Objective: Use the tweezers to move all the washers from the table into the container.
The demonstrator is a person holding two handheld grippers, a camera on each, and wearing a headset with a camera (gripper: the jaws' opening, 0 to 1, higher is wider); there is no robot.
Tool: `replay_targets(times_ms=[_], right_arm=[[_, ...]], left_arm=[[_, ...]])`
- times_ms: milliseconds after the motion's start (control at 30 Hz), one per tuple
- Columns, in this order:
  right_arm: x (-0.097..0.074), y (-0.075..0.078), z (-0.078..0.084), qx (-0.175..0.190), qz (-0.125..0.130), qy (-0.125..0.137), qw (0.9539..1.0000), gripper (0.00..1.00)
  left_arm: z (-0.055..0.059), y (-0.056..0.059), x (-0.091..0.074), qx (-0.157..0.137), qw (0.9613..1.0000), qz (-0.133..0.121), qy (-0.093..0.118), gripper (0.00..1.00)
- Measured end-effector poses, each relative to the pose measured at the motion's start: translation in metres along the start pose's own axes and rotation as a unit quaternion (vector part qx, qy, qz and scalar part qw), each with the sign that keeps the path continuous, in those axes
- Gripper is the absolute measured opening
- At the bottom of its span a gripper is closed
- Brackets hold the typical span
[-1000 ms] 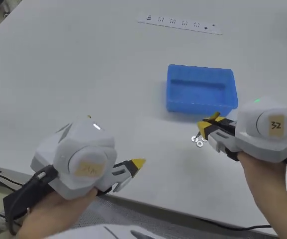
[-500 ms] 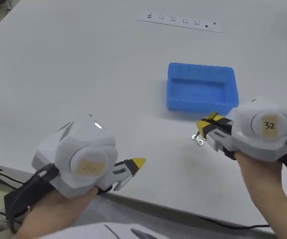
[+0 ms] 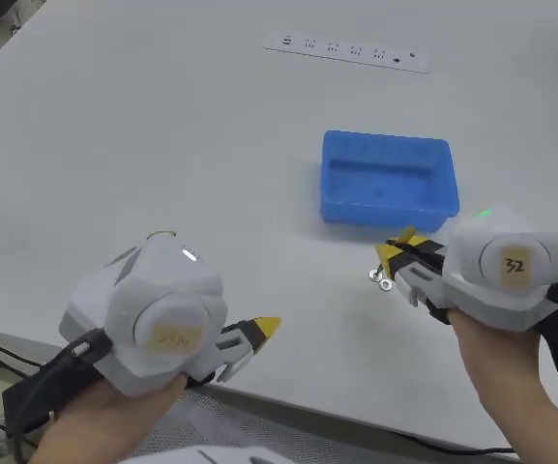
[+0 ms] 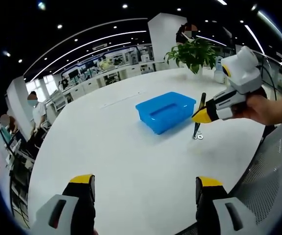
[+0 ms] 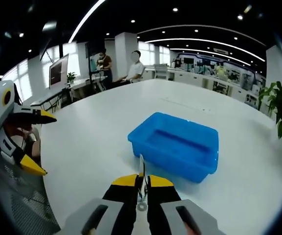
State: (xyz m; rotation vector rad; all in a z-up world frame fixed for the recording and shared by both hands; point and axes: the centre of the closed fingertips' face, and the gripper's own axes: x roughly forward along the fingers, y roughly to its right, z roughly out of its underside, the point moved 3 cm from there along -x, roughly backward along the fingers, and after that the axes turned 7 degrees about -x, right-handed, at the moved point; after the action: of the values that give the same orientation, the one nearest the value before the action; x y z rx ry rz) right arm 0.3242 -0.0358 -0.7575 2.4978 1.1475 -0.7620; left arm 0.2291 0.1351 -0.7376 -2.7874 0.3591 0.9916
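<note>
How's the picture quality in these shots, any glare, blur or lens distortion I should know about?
Head view: soft, even light, only a faint shadow by the blue tray; the washers are tiny but visible. Left gripper view: strong fisheye bows the table edge. Right gripper view: same bending; the tweezers, close to the lens, are hard to make out.

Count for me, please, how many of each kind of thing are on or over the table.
Blue container: 1
Washers: 2 discernible
Tweezers: 1
Power strip: 1
Grippers, left gripper and right gripper: 2
Total: 7
</note>
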Motion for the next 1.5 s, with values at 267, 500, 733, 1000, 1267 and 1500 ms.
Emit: replay_targets(times_ms=[267,500,733,1000,1267,1500], right_arm=[[0.001,-0.003,0.001,-0.007,0.000,-0.002,1.0000,0.02],[-0.001,-0.001,-0.002,0.008,-0.006,-0.015,0.9998,0.02],[-0.009,0.000,-0.025,0.001,-0.008,0.006,1.0000,0.02],[-0.014,0.011,-0.054,-0.026,0.005,0.031,0.9992,0.02],[-0.009,0.032,-0.075,-0.043,0.029,0.047,0.9976,0.02],[0.005,0.052,-0.076,-0.044,0.049,0.043,0.9969,0.03]], left_arm=[[-0.001,0.002,-0.002,0.002,1.0000,0.001,-0.001,0.86],[-0.001,0.001,-0.003,-0.001,1.0000,-0.002,0.000,0.86],[-0.001,0.001,-0.003,0.000,1.0000,-0.001,0.001,0.86],[-0.002,0.001,-0.004,-0.002,1.0000,0.003,0.002,0.86],[-0.002,0.001,-0.004,-0.002,1.0000,0.003,0.001,0.87],[-0.001,0.001,-0.003,-0.001,1.0000,0.003,-0.002,0.87]])
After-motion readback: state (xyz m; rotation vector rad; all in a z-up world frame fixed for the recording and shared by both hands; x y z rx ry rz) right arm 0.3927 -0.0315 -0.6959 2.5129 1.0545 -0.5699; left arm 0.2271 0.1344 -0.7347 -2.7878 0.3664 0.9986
